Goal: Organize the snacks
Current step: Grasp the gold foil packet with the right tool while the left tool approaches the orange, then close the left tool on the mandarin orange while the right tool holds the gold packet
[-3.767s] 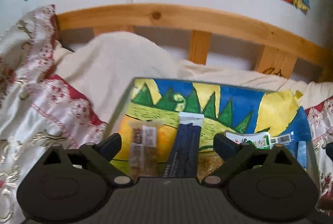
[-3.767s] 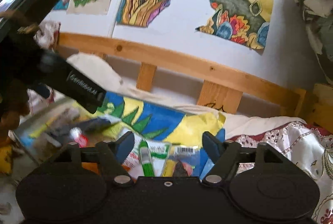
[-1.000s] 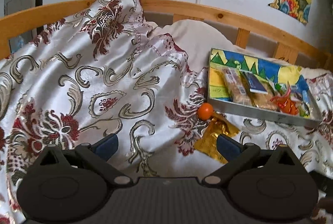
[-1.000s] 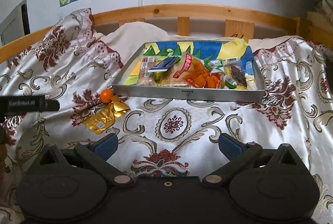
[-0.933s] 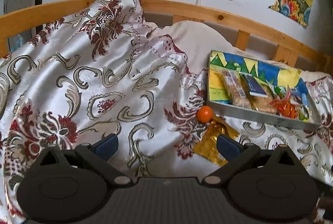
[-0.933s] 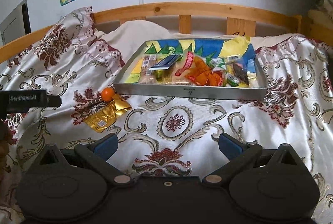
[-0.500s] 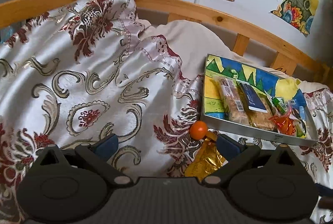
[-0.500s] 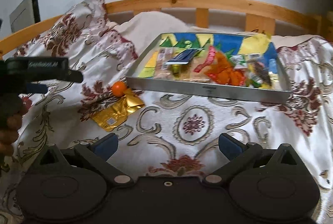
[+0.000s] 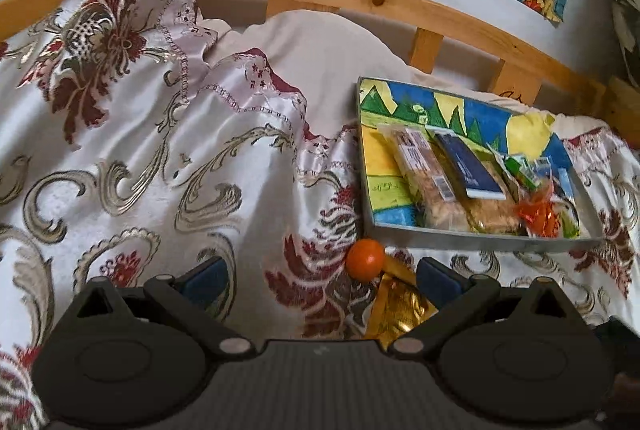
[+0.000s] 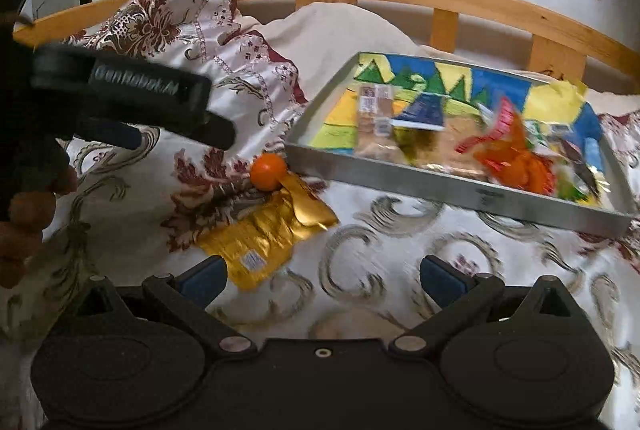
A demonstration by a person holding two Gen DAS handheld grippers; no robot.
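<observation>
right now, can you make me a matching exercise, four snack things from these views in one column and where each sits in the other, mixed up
Things:
1. small round orange fruit
2. crinkled gold foil packet
3. dark navy flat wrapper
4. crumpled orange plastic wrapper

Places:
A. inside the grey metal tray, lying on top of the clear-wrapped cracker packs
B. on the patterned satin bedspread, against the tray's near left corner
C. inside the tray, toward its right half
D. flat on the bedspread, just in front of the fruit

Pairs: 1-B, 2-D, 3-A, 4-C
</observation>
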